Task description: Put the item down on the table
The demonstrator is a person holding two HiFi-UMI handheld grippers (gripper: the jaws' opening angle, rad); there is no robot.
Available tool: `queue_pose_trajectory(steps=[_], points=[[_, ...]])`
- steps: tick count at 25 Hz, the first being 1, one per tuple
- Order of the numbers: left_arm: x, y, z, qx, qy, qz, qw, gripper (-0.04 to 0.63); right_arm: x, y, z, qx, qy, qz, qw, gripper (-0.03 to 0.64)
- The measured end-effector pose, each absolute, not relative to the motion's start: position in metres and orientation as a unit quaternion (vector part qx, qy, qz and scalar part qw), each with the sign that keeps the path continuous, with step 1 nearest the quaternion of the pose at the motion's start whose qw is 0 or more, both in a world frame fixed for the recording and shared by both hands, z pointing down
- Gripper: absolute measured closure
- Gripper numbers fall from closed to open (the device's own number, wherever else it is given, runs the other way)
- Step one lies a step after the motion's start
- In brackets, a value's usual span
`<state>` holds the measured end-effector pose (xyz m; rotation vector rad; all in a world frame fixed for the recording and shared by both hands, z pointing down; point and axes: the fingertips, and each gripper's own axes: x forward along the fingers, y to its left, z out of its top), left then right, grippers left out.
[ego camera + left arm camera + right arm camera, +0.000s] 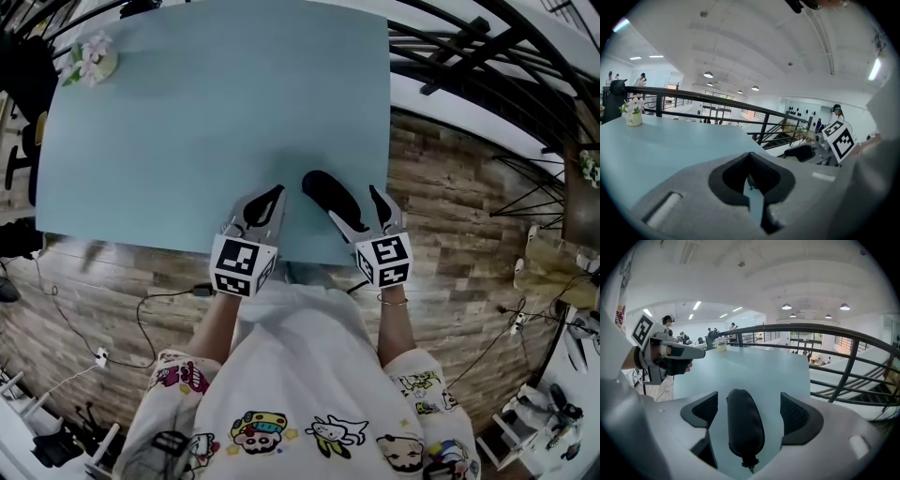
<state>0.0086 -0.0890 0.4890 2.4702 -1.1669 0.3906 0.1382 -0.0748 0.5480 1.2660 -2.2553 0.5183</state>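
A black oblong pouch (326,192) lies on the light blue table (206,122) near its front edge. My right gripper (354,202) is open around it. In the right gripper view the pouch (745,423) sits between the two dark pads (797,416) with a gap on each side. My left gripper (271,196) hovers just left of it, jaws shut with nothing in them; in its own view the left gripper (750,157) shows its pads meeting, with the pouch (799,152) off to the right.
A small pot of white flowers (91,59) stands at the table's far left corner. A black railing (469,47) runs beyond the right edge of the table. Cables (141,319) lie on the wooden floor by the person's legs.
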Motion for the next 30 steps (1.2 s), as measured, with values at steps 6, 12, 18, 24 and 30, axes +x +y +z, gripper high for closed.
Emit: queue_pose_trajectory(steps=[6,12,18,24,30], points=[[0.011,-0.091,0.477,0.88,-0.419,0.132,0.178,0.595,0.15,-0.083,0.505,0.484,-0.835,0.153,0.213,0.21],[0.014,-0.098,0.455,0.883,-0.426,0.119,0.158,0.595,0.164,-0.092,0.459,0.509,-0.837,0.115,0.166,0.267],[0.015,-0.106,0.424,0.887,-0.43,0.101,0.133,0.595,0.176,-0.098,0.413,0.528,-0.838,0.102,0.091,0.325],[0.019,-0.106,0.404,0.893,-0.425,0.089,0.119,0.595,0.184,-0.1,0.382,0.535,-0.839,0.092,0.039,0.394],[0.027,-0.108,0.388,0.9,-0.415,0.077,0.111,0.595,0.185,-0.101,0.362,0.534,-0.842,0.081,0.015,0.454]])
